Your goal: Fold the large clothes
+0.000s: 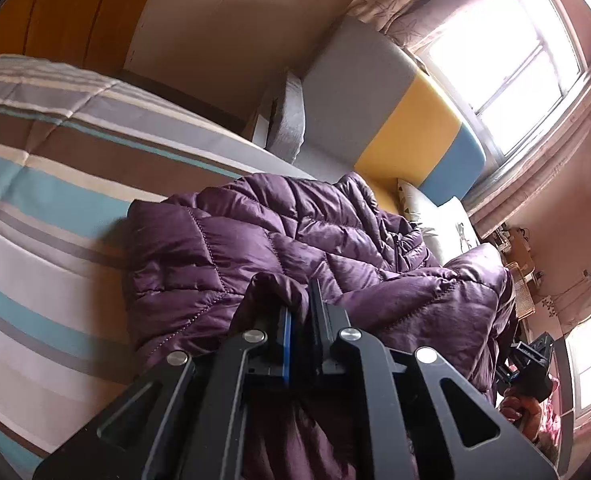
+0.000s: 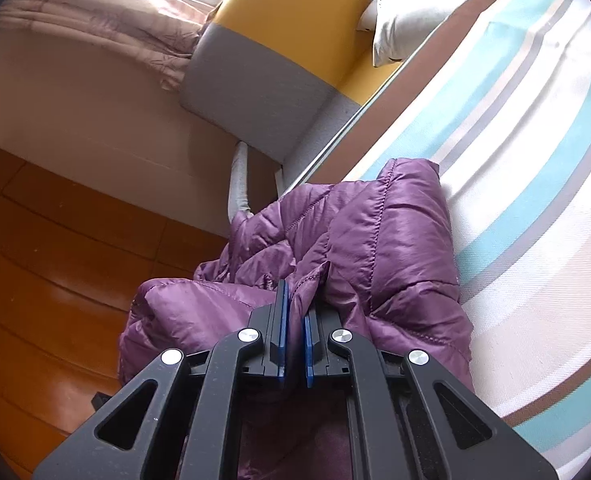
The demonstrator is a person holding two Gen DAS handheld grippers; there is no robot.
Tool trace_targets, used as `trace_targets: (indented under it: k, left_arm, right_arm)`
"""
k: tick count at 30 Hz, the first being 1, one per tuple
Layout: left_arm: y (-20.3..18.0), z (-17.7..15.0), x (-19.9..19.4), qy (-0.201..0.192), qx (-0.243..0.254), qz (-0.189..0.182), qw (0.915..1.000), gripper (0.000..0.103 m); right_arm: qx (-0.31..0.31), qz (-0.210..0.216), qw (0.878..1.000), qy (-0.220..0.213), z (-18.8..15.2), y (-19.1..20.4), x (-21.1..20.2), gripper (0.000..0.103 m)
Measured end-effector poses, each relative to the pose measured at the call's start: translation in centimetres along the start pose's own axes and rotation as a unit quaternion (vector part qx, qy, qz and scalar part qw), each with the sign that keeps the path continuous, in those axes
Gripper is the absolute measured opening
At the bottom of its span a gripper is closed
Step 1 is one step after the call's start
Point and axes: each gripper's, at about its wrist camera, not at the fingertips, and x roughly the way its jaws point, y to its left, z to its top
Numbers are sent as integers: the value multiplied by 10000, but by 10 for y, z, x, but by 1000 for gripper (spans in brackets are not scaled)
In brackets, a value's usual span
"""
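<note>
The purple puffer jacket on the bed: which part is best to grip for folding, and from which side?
Probably the purple puffer jacket by its near hem, from the bed's open edge. The fabric bunches thin there; both the left gripper and right gripper already pinch such folds.

Bed with quilted cover [image 1: 35,208] in teal, white, grey and brown stripes, padded grey, yellow and blue headboard [image 1: 415,120] at the far end. On it: one purple quilted down jacket [image 1: 295,240], crumpled, and pale printed pillows [image 1: 447,220] at the headboard.
</note>
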Motion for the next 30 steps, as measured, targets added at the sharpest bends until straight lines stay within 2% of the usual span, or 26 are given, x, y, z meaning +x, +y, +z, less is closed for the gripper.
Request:
trace_targets:
  k: [5, 10, 12, 14, 15, 16, 18, 19, 21, 23, 26, 28, 30]
  left_arm:
    - [6, 0, 7, 64, -128, -37, 9999, 16]
    - [7, 0, 5, -56, -279, -183, 9994, 34]
    - [5, 1, 1, -126, -261, -187, 9994, 41]
    - [4, 3, -5, -291, -240, -171, 9991, 56]
    - [3, 4, -11, -462, -237, -33, 9986, 75]
    - [3, 5, -17, -636, -241, 80, 9976, 87]
    - [7, 7, -28, -911, -324, 120, 9952, 90]
    - [11, 8, -32, -979, -429, 79, 9942, 91]
    - [18, 10, -38, -1023, -586, 137, 9929, 95]
    - [27, 6, -44, -1038, -653, 230, 9922, 98]
    - [37, -5, -47, -934, -659, 323, 9929, 101]
    - [41, -16, -45, -784, -611, 344, 9945, 101]
    - [43, -29, -42, -615, -545, 345, 9960, 101]
  right_arm:
    - [85, -101, 9999, 2, 2, -1, 6, 6]
    - [108, -139, 9998, -23, 1, -1, 6, 7]
    - [65, -93, 9999, -56, 1, 0, 4, 16]
    - [47, -32, 9999, -126, 2, 2, 0, 23]
    - [37, 5, 9999, -158, 2, 4, -1, 31]
    - [31, 27, 9998, -185, 2, 5, -2, 34]
    - [-19, 55, 9996, -289, 2, 9, -8, 50]
    - [-60, 40, 9994, -339, 3, 11, -11, 55]
    - [-224, 14, 9984, -519, 3, 17, -23, 73]
    - [-365, -15, 9973, -639, 2, 20, -34, 81]
    - [-585, -250, 9948, -796, -3, 19, -55, 85]
    - [-624, -453, 9936, -820, -8, 13, -64, 91]
    - [-625, -602, 9932, -773, -14, 3, -70, 91]
